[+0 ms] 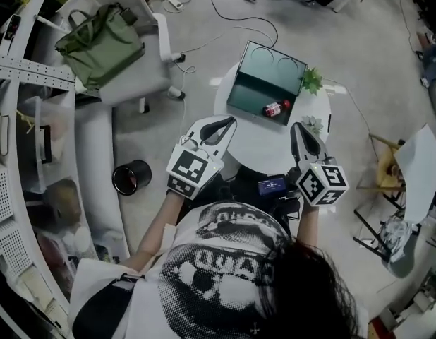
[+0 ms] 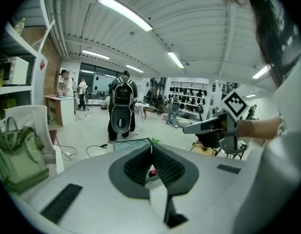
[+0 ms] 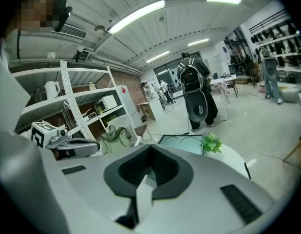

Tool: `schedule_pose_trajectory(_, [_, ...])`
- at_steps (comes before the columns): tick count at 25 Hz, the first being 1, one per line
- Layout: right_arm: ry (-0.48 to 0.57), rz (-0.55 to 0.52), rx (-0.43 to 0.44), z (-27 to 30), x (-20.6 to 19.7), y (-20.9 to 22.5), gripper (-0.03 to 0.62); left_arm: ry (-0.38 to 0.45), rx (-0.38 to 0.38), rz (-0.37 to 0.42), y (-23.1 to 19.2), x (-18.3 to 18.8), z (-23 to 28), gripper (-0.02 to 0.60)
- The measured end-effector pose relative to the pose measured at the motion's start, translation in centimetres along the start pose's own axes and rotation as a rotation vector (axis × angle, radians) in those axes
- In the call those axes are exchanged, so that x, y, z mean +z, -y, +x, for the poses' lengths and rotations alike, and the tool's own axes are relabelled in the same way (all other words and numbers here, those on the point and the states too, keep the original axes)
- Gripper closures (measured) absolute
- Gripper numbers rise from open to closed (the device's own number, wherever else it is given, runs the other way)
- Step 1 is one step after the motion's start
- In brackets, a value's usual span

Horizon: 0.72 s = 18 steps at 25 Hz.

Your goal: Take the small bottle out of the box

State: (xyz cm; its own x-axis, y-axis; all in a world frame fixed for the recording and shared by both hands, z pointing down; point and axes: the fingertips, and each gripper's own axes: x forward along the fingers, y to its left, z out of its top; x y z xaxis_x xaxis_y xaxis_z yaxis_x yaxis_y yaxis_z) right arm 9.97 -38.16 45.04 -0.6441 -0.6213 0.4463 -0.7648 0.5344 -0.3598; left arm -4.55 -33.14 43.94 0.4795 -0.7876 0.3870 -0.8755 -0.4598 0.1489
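A dark green box stands open on the round white table, its lid tipped back. The small red bottle lies inside, near the box's front right corner. My left gripper hovers at the table's near left edge, its tips together and nothing held. My right gripper hovers just in front of the bottle, also shut and empty. In the left gripper view the bottle shows through the gap behind the closed tips of the left gripper. In the right gripper view the box lies beyond the right gripper.
A green plant sprig sits at the box's right, a second small plant by the right gripper. A white chair with a green bag stands at the left, a black bin on the floor, and cables behind the table.
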Motion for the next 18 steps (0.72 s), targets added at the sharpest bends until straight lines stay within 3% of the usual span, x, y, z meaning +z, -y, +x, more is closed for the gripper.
schedule_pose_trajectory(6, [-0.089, -0.049, 0.117, 1.0, 0.3, 4.2, 0.592, 0.013, 0.112, -0.028, 2.5, 1.6, 2.8, 0.566])
schedule_pose_trajectory(12, [-0.182, -0.124, 0.230, 2.6, -0.9, 5.7, 0.592, 0.014, 0.218, -0.069, 4.4, 1.7, 3.3, 0.566])
schedule_pose_trajectory(18, [-0.267, -0.310, 0.339, 4.8, -1.8, 6.0, 0.583, 0.005, 0.312, -0.110, 5.3, 0.8, 2.9, 0.566])
